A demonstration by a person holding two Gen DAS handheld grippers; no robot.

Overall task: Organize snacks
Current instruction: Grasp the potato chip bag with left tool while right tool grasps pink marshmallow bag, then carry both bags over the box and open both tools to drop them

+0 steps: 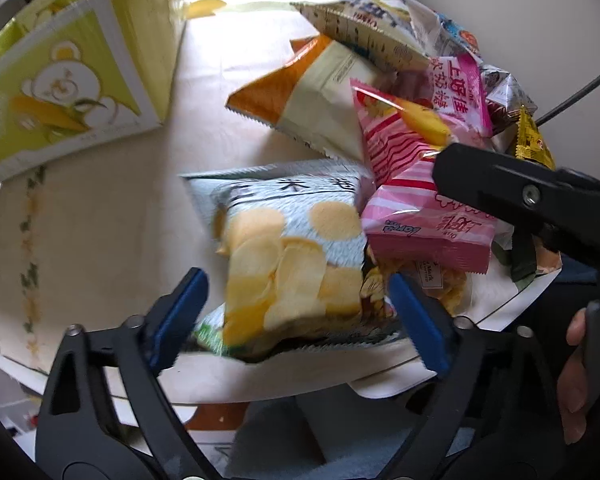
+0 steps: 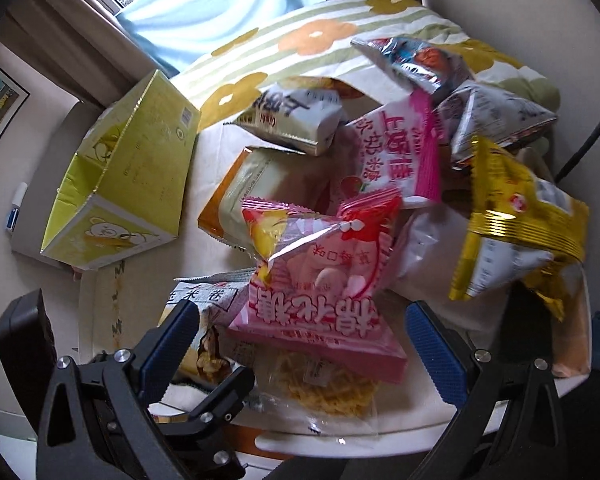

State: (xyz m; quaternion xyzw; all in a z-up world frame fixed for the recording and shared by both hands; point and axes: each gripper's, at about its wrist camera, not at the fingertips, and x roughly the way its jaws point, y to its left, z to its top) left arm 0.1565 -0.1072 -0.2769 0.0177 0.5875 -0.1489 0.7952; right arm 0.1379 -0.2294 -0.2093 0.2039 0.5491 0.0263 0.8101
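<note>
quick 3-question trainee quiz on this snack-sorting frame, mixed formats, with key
1. True or false: the left gripper is clamped on the pale-blue chip bag printed with yellow crisps.
2. Which packet lies between the right gripper's fingers? A) gold foil packet B) pink marshmallow packet C) orange-and-cream bag
3. Fill in: the yellow-green cardboard box with a bear print lies on its ____, open.

Key: 1 false, the pads stand apart from it; 2 B; 3 side.
</note>
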